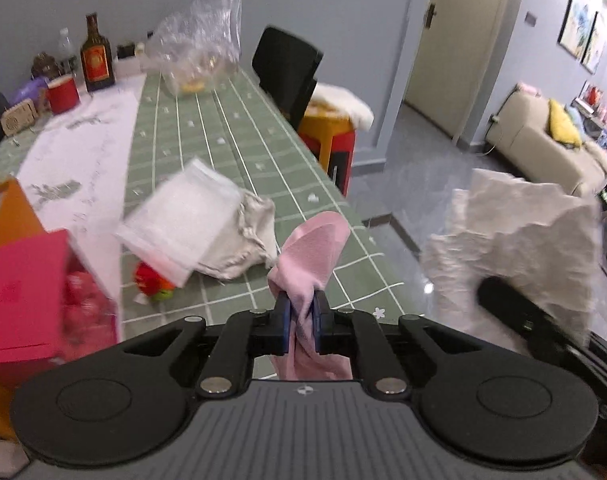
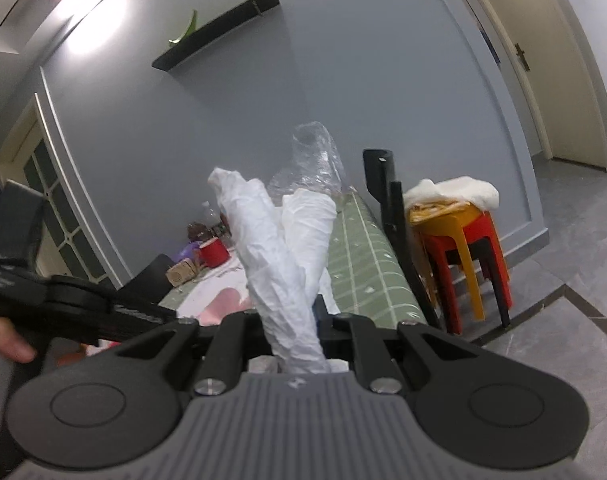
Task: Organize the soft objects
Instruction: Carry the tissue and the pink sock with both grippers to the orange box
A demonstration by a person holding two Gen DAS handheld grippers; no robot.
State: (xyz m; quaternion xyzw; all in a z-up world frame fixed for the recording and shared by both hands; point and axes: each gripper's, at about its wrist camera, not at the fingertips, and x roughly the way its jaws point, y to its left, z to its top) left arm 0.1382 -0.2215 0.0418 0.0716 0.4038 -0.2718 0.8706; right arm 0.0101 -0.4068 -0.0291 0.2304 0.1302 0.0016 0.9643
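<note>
The left gripper point(image 1: 301, 312) is clamped on a pink cloth point(image 1: 317, 248), its blue pads point(image 1: 284, 320) pinching the fabric, which stands up above the green checked tablecloth point(image 1: 231, 136) and trails down behind the jaws; the right gripper point(image 2: 303, 320) is clamped on a crumpled white cloth point(image 2: 283, 248) (twisted into two upright rolls), held off the table edge; in the left view that white cloth point(image 1: 515, 236) shows at the right; a white packet point(image 1: 179, 216), blurred, lies on a beige cloth bag point(image 1: 251, 236) on the table, beside a red box point(image 1: 27, 296).
</note>
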